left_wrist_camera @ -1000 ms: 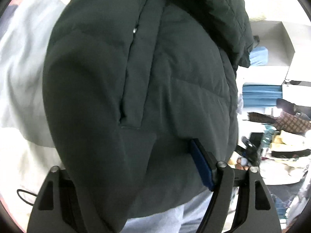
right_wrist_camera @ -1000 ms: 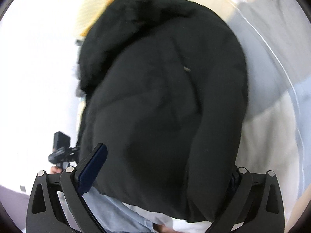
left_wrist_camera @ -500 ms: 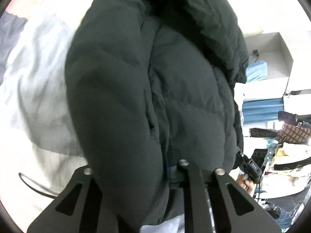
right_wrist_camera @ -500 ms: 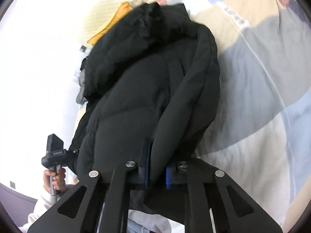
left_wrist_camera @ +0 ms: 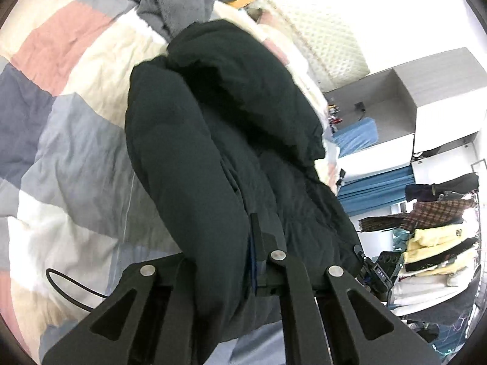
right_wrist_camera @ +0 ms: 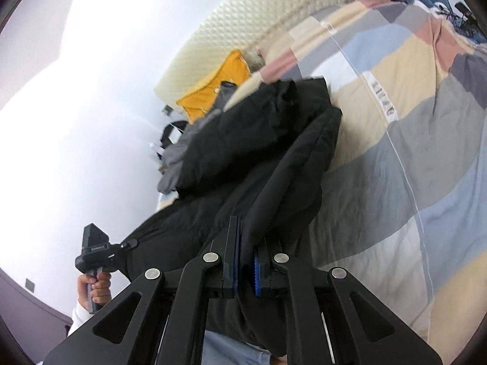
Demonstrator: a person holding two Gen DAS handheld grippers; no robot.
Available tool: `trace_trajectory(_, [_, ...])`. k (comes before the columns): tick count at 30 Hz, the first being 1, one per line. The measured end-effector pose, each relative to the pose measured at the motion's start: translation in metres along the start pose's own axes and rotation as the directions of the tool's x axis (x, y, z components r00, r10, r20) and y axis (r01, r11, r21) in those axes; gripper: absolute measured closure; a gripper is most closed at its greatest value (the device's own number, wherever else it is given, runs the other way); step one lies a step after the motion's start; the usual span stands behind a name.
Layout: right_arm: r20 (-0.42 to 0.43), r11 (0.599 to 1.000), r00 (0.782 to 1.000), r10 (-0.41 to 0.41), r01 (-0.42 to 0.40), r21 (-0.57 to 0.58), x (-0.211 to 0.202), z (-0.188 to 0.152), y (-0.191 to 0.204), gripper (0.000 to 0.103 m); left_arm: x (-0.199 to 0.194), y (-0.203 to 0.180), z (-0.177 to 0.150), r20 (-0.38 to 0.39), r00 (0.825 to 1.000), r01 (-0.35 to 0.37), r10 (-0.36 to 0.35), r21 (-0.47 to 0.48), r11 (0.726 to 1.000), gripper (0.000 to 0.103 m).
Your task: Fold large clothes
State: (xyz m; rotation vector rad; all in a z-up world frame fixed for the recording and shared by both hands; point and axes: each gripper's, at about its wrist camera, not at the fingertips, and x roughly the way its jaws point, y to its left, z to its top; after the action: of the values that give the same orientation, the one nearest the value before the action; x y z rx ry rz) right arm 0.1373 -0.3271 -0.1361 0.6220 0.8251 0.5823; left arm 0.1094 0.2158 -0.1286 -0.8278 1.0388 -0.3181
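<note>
Both jaws clenched on folds of the black puffer jacket, left gripper and right gripper each pinching padded fabric between blue pads, jacket held up over the patchwork quilt on the bed, white quilt label lettering too blurred to read.

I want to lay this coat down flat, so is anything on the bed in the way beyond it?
Yes. A grey fleece garment and a yellow one lie near the headboard just beyond the black coat. Both tongs, left and right, are clamped on it.
</note>
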Motion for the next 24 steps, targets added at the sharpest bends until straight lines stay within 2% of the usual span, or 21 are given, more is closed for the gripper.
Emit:
trace_trajectory(6, [0.061,0.997,0.995,0.083,-0.083,-0.008,-0.047,-0.012,0.021,0.098,-0.033,-0.005,-0.020,0.035,0.998,0.047,-0.046,-0.012,0.999,0.097])
trace_trajectory(11, [0.111,0.988,0.982,0.153,-0.149,-0.044,-0.090,-0.026,0.043,0.098,-0.073,-0.006,-0.037,0.065,0.994,0.090,-0.089,-0.019,0.996,0.097])
trace_trajectory(14, [0.156,0.975,0.962,0.224,-0.221,-0.036,-0.118,-0.038,0.058,0.098,-0.095,-0.014,-0.051,0.067,0.991,0.112,-0.112,0.004,0.994,0.097])
trace_trajectory(18, [0.223,0.958,0.933,0.284,-0.267,-0.104,-0.146,-0.045,0.093,0.098,-0.121,-0.022,-0.060,0.078,0.985,0.153,-0.154,0.017,0.988,0.097])
trace_trajectory(24, [0.293,0.963,0.918,0.268,-0.247,-0.107,-0.160,-0.025,0.103,0.098,-0.143,-0.031,-0.054,0.087,0.986,0.137,-0.139,0.028,0.990,0.097])
